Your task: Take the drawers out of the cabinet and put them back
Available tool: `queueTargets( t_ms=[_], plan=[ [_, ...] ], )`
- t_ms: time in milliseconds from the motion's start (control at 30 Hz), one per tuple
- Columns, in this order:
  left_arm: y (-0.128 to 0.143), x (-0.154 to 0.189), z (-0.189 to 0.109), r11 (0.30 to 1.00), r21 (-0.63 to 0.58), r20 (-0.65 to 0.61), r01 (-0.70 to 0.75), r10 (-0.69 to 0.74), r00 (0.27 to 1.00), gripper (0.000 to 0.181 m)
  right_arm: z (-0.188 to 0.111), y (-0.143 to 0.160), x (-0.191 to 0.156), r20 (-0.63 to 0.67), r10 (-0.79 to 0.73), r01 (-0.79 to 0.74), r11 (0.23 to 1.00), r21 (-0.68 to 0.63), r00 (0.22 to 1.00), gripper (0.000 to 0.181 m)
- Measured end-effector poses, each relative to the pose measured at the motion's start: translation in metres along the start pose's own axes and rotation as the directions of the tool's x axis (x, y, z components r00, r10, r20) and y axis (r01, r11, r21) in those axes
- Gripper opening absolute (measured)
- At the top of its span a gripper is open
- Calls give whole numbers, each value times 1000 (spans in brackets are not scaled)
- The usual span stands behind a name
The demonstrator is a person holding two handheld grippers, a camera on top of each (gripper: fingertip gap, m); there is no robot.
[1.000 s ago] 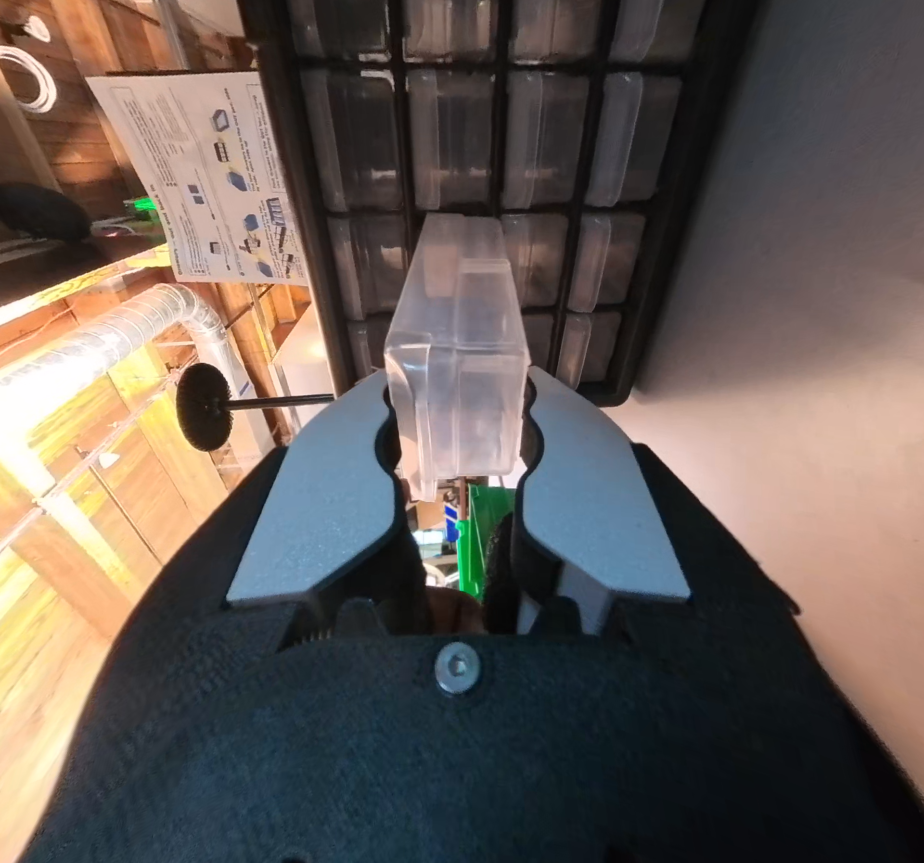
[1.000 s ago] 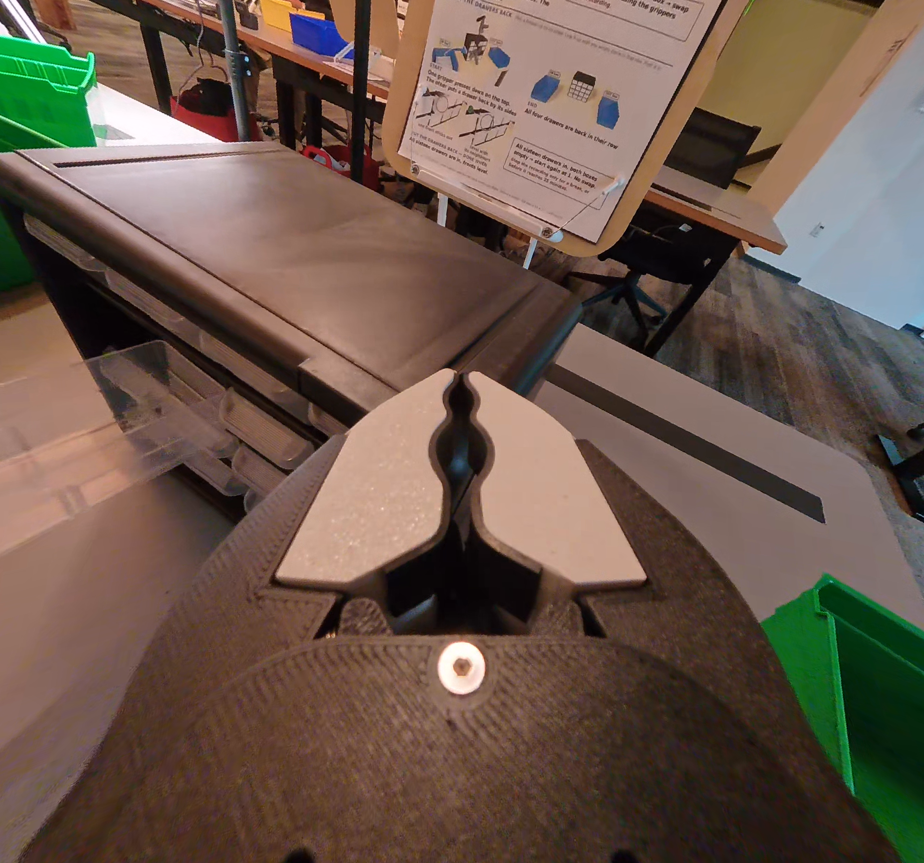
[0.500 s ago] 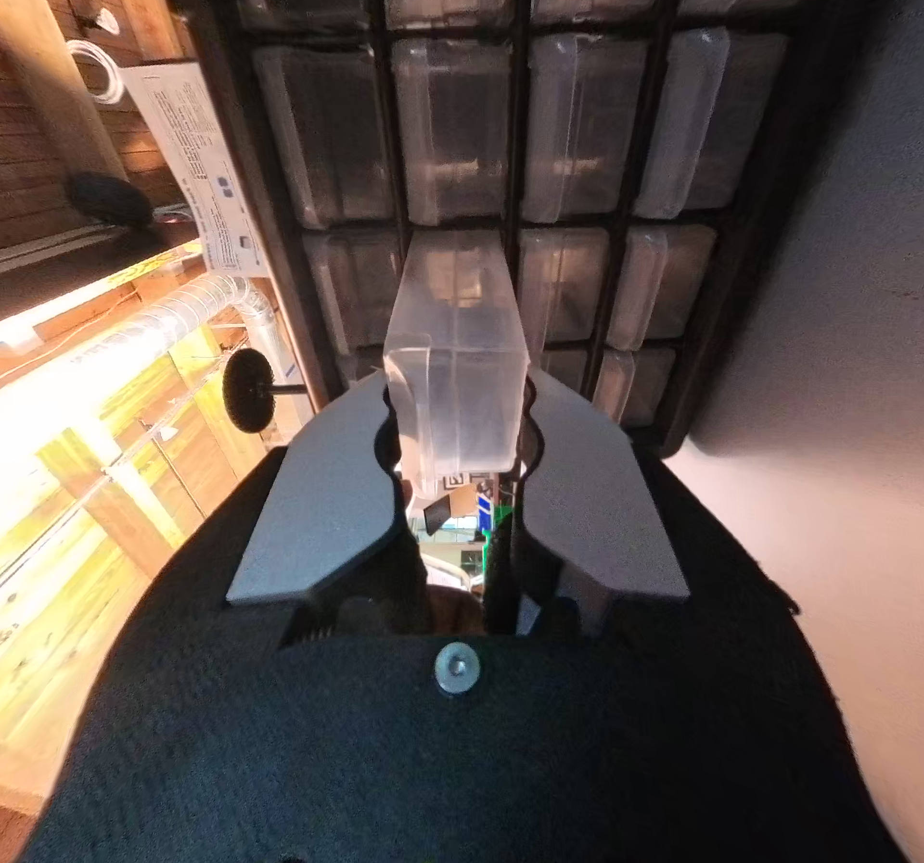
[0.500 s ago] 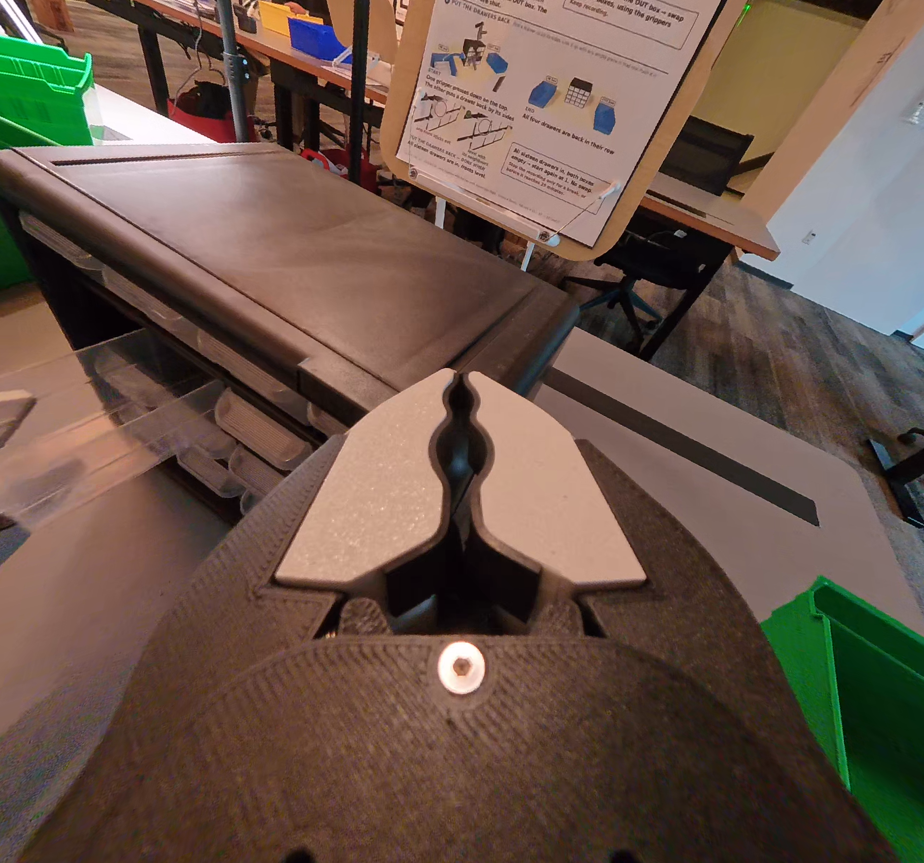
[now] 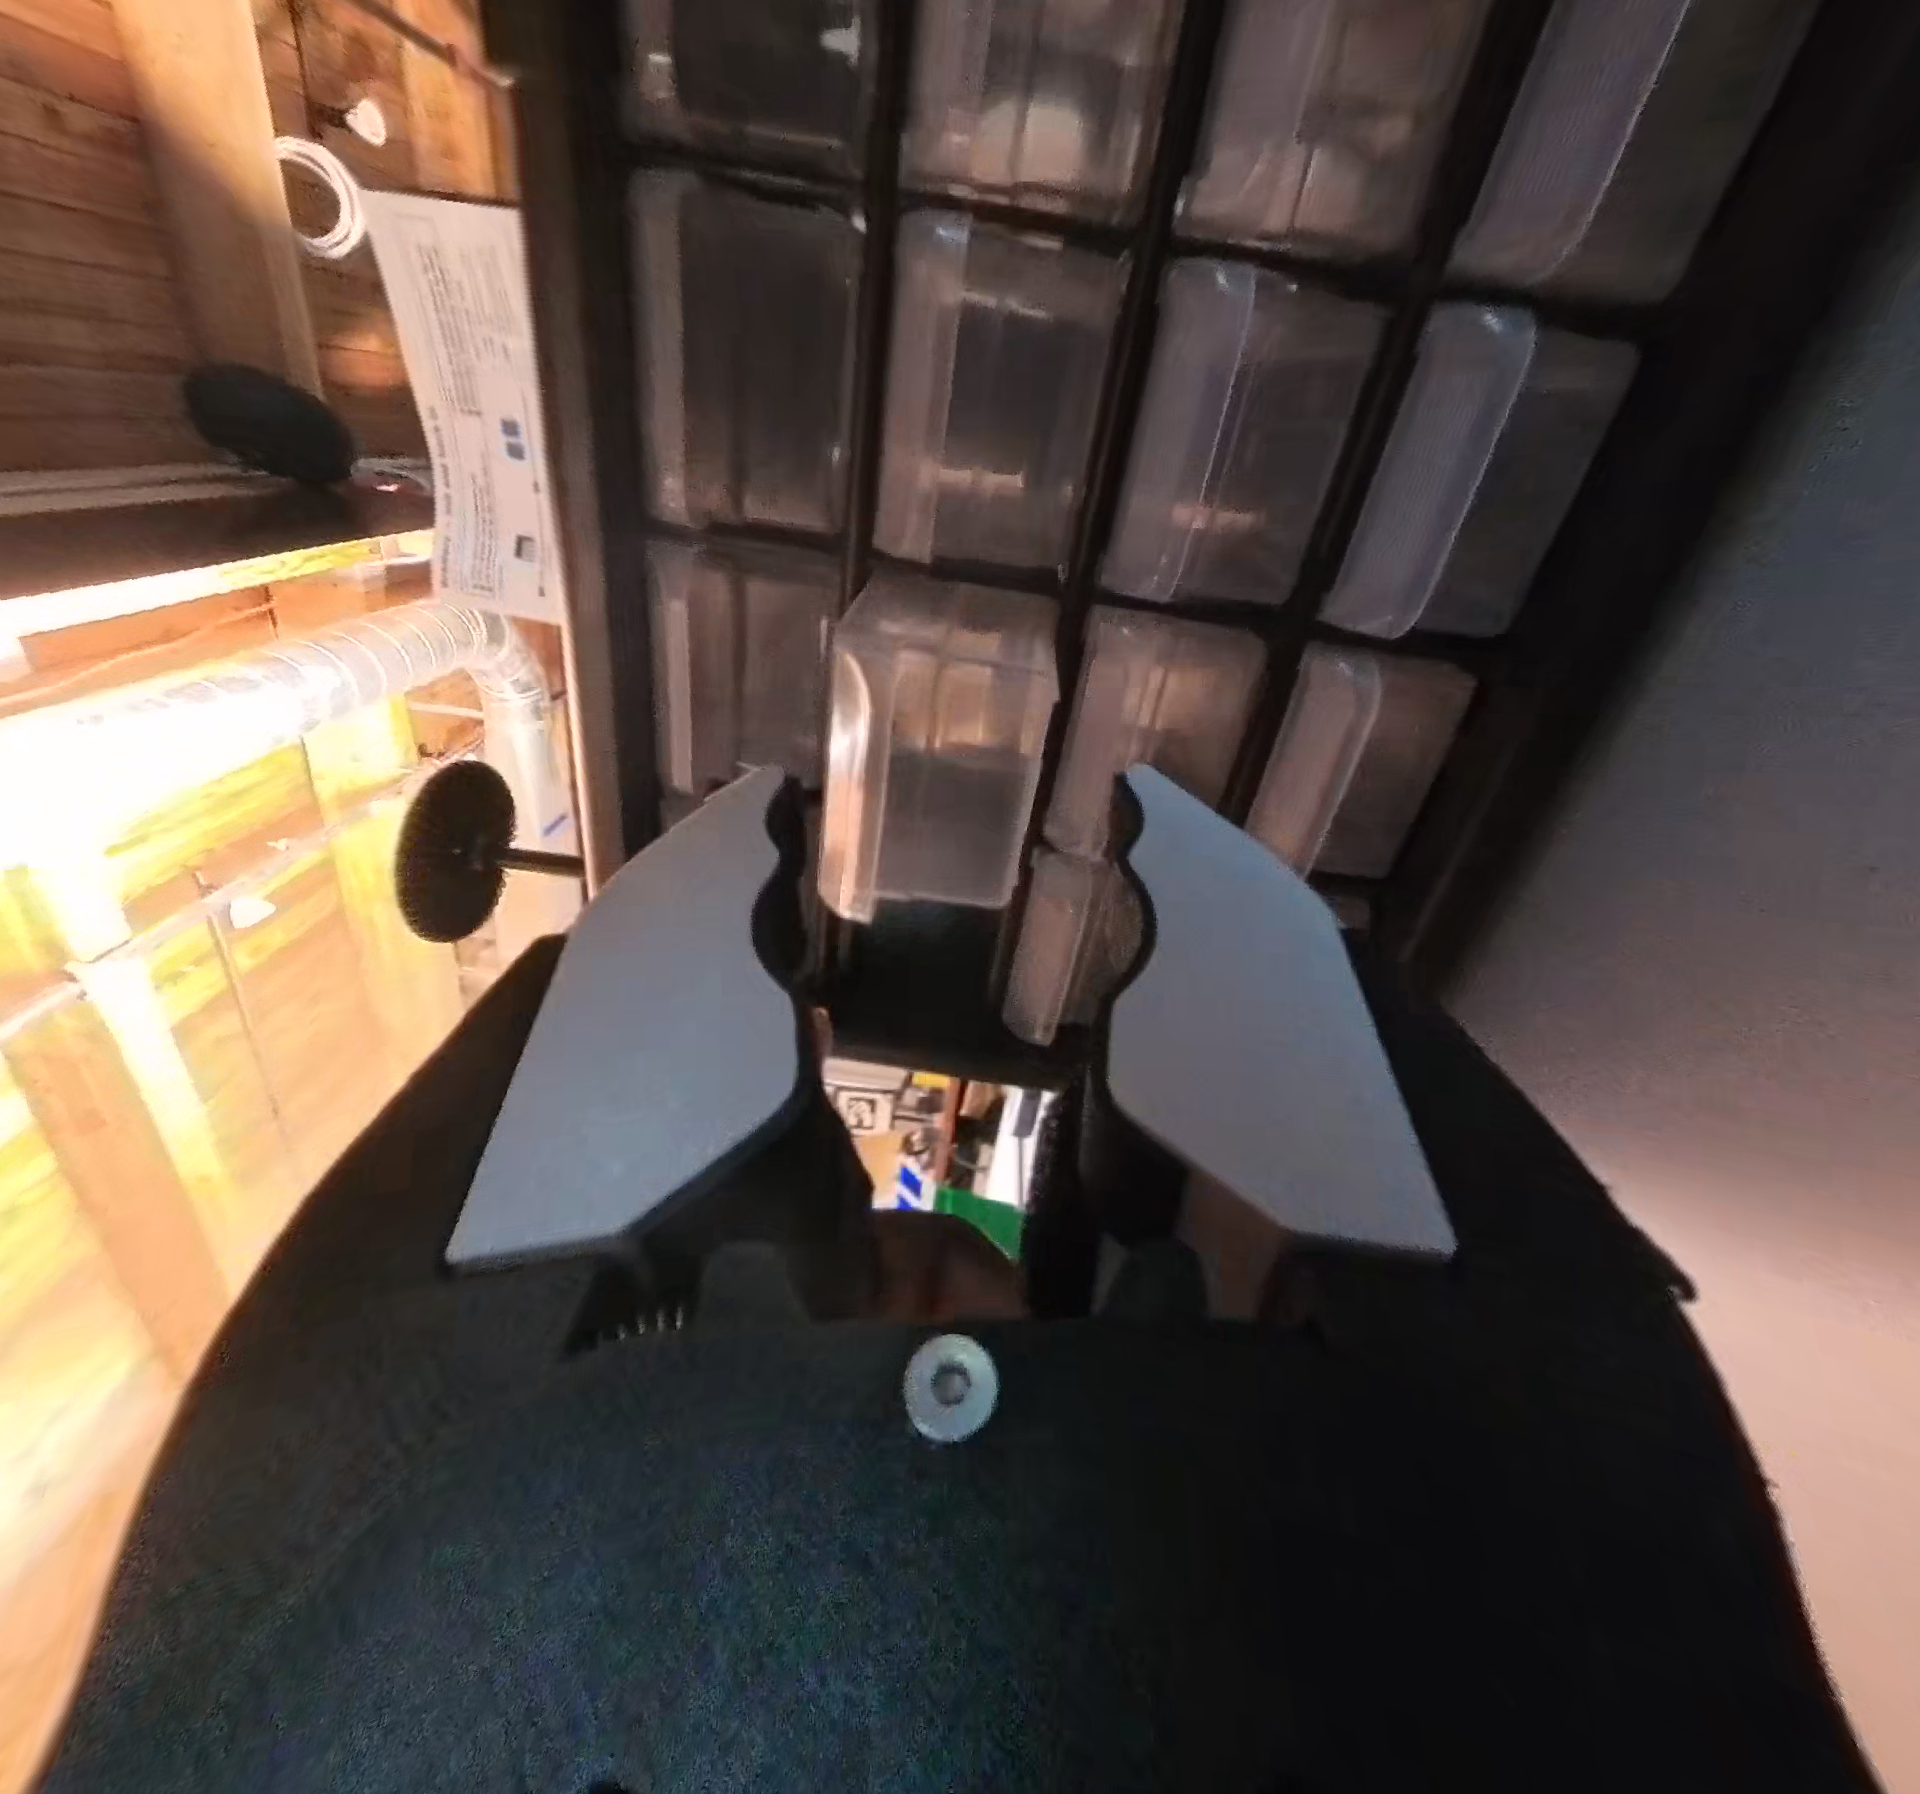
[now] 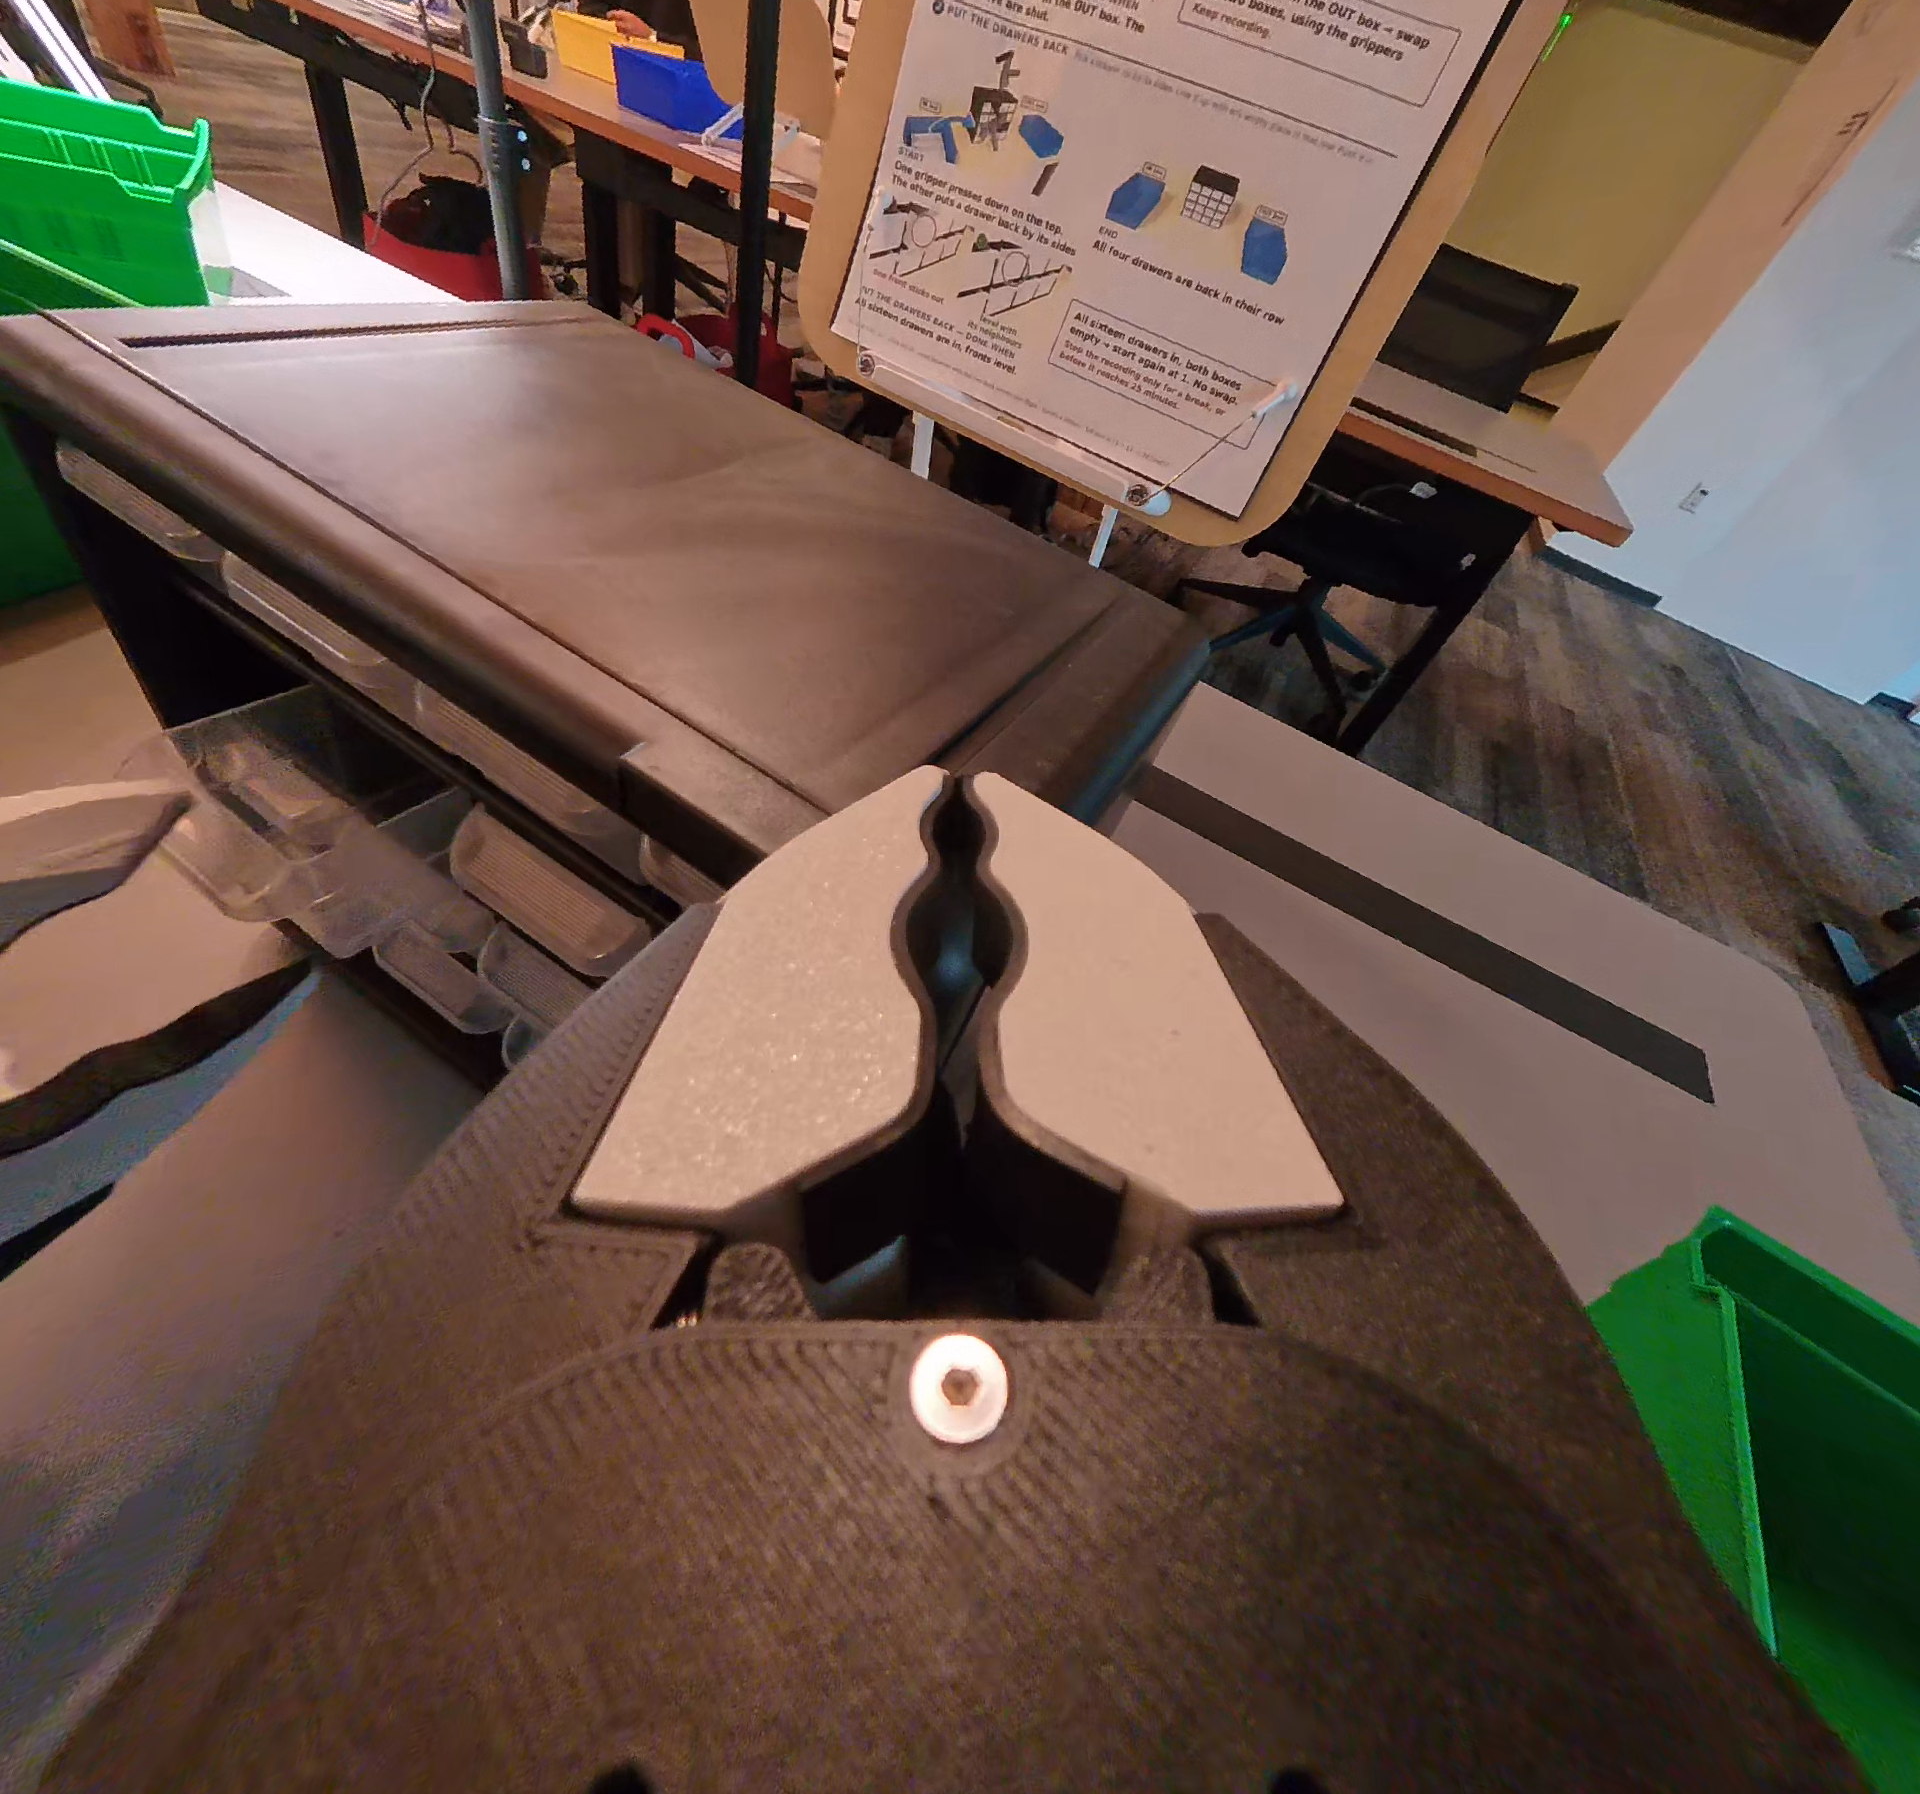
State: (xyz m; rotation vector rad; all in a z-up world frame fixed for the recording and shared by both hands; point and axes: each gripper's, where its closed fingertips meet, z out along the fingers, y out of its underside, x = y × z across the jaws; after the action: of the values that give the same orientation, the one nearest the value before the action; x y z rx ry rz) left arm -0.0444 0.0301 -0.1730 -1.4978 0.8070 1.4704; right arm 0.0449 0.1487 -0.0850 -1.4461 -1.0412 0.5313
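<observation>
The black cabinet (image 5: 883, 456) fills the left wrist view, rotated sideways, with a grid of clear drawers. One clear drawer (image 5: 925, 757) sticks partly out of its slot. My left gripper (image 5: 951, 788) is open, its fingers on either side of that drawer's end with gaps showing. In the right wrist view the cabinet's flat black top (image 6: 623, 518) lies ahead. My right gripper (image 6: 956, 794) is shut and empty, near the cabinet's right front corner. The protruding drawer (image 6: 281, 830) and a finger of the left gripper (image 6: 94, 923) show at the left edge.
A green bin (image 6: 1808, 1495) stands at the lower right on the grey table (image 6: 1455, 1048), another green bin (image 6: 94, 196) behind the cabinet's left. An instruction board (image 6: 1153, 186) stands behind the cabinet. Tables with blue and yellow bins and a person are farther back.
My left gripper pushed the drawer most of the way into its slot, then opened and let go of it. The right gripper stayed shut and barely moved.
</observation>
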Motion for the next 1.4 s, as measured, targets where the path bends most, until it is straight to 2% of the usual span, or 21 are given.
queueTargets(
  t_ms=[133, 200, 400, 633, 767, 867, 967, 1100, 1200, 1267, 1400],
  plan=[
    [2, -8, -4, 999, 27, 24, 39, -40, 999, 17, 0, 0, 0, -8, -1, 1, 1000, 3, 1000, 0],
    [3, -12, 4, 1000, 10, 25, 15, -15, 1000, 8, 0, 0, 0, -11, -3, 3, 1000, 2, 1000, 0],
    [2, -12, 35, 1000, -20, -10, -2, 2, 1000, 7, 0, 0, 0, 3, 10, -10, 1000, 6, 1000, 1],
    [6, -10, 34, 1000, -22, -15, 21, -21, 1000, 13, 1, 0, -1, -2, -2, 2, 1000, -3, 1000, 0],
    [8, -7, 13, 978, 24, -100, 208, -204, 974, 23, 0, 0, -1, -3, -1, 1, 1000, -3, 1000, 0],
    [25, -24, -11, 912, 43, -150, 409, -399, 905, 29, 1, 0, -1, -3, 0, 0, 1000, 2, 1000, 0],
    [71, -63, -28, 817, 33, -134, 575, -567, 813, 31, 0, 0, -1, -7, -7, 7, 1000, -2, 1000, 0],
    [169, -106, -32, 672, -83, -127, 736, -739, 661, 34, 0, 0, 0, -20, -24, 24, 1000, -11, 1000, 0],
    [233, -106, -19, 530, -234, -279, 815, -840, 466, 41, 1, 0, 0, -18, -19, 19, 1000, -15, 1000, 0],
    [270, -97, -3, 473, -310, -378, 824, -857, 350, 46, 1, 0, 0, -12, -14, 14, 1000, -19, 1000, 0],
    [352, -58, 34, 402, -488, -378, 775, -897, 227, 53, 1, 0, -1, -11, -22, 22, 999, -30, 1000, 0]
  ],
)
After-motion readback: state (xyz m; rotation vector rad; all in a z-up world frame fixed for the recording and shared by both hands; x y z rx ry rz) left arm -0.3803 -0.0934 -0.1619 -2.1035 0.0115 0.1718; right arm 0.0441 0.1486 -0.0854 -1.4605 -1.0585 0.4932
